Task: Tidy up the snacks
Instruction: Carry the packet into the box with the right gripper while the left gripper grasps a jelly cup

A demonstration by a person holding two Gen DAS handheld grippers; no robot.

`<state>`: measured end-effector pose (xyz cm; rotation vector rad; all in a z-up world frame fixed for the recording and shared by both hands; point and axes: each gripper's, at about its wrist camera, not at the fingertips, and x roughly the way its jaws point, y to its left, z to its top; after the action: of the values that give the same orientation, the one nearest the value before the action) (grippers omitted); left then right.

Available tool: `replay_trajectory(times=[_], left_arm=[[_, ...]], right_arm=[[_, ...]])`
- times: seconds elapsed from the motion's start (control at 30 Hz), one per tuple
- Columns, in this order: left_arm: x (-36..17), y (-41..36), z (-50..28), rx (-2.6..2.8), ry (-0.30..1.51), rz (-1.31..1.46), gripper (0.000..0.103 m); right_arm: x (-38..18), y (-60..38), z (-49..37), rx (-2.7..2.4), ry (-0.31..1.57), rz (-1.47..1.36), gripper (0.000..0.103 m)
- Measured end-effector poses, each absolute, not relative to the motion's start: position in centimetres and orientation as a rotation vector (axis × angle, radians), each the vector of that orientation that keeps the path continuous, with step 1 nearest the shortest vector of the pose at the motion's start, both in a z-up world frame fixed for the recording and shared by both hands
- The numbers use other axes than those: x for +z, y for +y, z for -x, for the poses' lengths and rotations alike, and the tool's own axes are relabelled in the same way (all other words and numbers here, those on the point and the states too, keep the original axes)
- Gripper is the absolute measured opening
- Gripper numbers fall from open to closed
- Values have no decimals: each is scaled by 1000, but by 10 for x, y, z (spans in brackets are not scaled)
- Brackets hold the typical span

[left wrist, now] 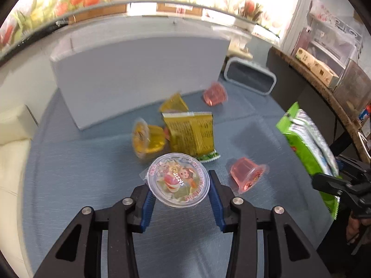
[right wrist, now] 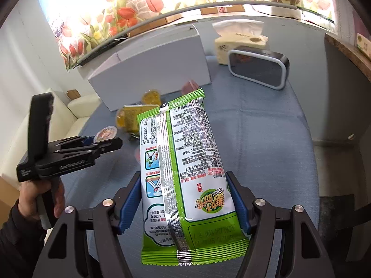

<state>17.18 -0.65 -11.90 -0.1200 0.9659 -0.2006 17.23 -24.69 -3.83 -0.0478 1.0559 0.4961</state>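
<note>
A clear jelly cup (left wrist: 179, 180) with a cartoon lid sits between the blue pads of my left gripper (left wrist: 179, 185), and both pads press on its rim. The right wrist view shows the same cup (right wrist: 107, 133) at the tips of the left gripper (right wrist: 111, 143). My right gripper (right wrist: 185, 199) is shut on a green and white snack bag (right wrist: 190, 166), held above the blue table. That bag (left wrist: 306, 139) and the right gripper (left wrist: 334, 185) appear at the right edge of the left wrist view.
Two yellow jelly cups (left wrist: 148, 139) (left wrist: 174, 103), a yellow packet (left wrist: 190, 132) and two pink jelly cups (left wrist: 215, 95) (left wrist: 247, 173) lie on the blue cloth (left wrist: 92, 173). A white box (left wrist: 139, 76), a black speaker (left wrist: 251, 76) and a tissue box (right wrist: 238, 44) stand behind.
</note>
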Motion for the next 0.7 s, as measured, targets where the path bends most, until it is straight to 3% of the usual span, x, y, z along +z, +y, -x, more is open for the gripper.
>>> replay_trajectory(times=[0.33,0.7], left_arm=[[-41,34,-186,-182,810,138,47],[0,68,-289,-124,750,158,47]], right_arm=[[-5,-188,-204,527,961,56,73],[23,-101,-325,502,897,144,74]])
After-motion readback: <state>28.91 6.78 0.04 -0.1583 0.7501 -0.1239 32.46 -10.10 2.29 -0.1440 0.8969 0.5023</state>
